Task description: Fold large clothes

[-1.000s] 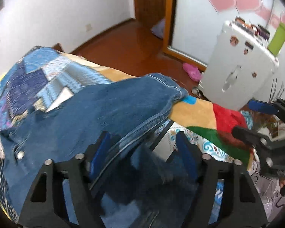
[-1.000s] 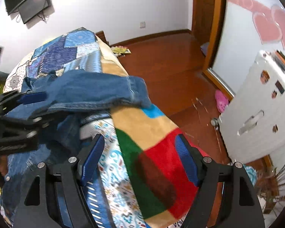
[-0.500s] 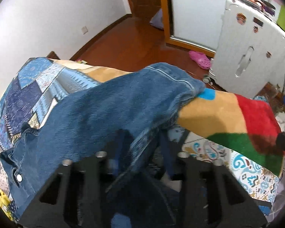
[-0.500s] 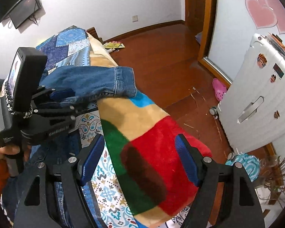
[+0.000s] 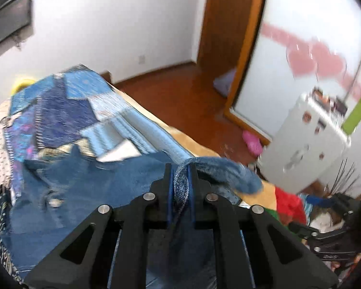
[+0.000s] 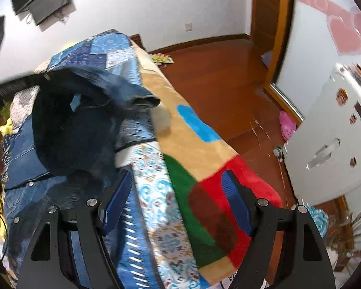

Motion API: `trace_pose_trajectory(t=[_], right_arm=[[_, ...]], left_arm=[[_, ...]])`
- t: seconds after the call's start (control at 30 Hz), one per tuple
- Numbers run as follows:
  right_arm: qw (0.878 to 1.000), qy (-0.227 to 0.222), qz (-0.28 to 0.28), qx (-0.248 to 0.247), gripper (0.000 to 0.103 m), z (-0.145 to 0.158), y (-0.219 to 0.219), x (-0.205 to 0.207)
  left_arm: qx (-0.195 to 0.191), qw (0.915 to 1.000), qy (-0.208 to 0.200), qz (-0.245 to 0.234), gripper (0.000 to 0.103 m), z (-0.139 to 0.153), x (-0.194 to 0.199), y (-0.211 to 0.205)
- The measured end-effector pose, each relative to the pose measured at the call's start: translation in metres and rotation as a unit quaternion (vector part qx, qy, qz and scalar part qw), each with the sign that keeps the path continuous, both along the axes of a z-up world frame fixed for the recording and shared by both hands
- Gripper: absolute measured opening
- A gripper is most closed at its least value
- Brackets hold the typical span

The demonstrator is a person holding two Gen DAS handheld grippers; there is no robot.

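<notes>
My left gripper [image 5: 181, 177] has its jaws clamped on a fold of the jeans [image 5: 91, 187], which lie over the bed [image 6: 195, 144]. My right gripper [image 6: 178, 204] hangs with jaws wide apart above the blanket [image 6: 228, 192]. Beyond stands a white suitcase [image 6: 337, 144].

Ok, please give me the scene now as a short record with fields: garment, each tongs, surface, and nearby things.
garment: blue denim jacket, partly lifted, sleeve raised
left tongs: shut on a bunched denim fold
right tongs: open, holding nothing, over the blanket
surface: bed with blue patchwork quilt and tan, red and green fleece blanket
nearby: white hard-shell suitcase, pink slipper on the brown wooden floor
</notes>
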State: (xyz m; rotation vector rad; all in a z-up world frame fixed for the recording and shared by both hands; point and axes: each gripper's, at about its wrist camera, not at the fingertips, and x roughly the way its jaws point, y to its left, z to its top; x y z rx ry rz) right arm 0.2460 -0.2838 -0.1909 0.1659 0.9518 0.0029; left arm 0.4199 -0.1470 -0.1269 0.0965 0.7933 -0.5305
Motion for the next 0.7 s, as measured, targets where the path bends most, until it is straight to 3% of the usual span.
trace_pose_trajectory(t=[0.17, 0.23, 0.4, 0.53, 0.63, 0.7], right_arm=[[1.0, -0.005, 0.031, -0.004, 0.074, 0.005, 0.03, 0.017], [0.999, 0.001, 0.046, -0.006, 0.074, 0.0, 0.047, 0.028], [0.996, 0.032, 0.082, -0.034, 0.074, -0.027, 0.088, 0.052], [0.991, 0.057, 0.1, -0.074, 0.074, -0.047, 0.106, 0.056], [0.99, 0.064, 0.1, -0.075, 0.076, -0.054, 0.104, 0.053], [0.991, 0.069, 0.095, -0.07, 0.081, -0.056, 0.099, 0.051]], left_arm=[[-0.025, 0.998, -0.017, 0.055, 0.01, 0.015, -0.017, 0.074], [-0.027, 0.9961, -0.003, 0.084, 0.01, 0.003, -0.026, 0.11], [0.025, 0.9912, 0.04, 0.124, 0.011, -0.043, -0.044, 0.16], [0.029, 0.9886, 0.084, 0.122, 0.011, -0.078, -0.063, 0.188], [0.048, 0.9862, 0.1, 0.123, 0.028, -0.098, -0.078, 0.195], [0.073, 0.9834, 0.103, 0.13, 0.05, -0.109, -0.086, 0.194]])
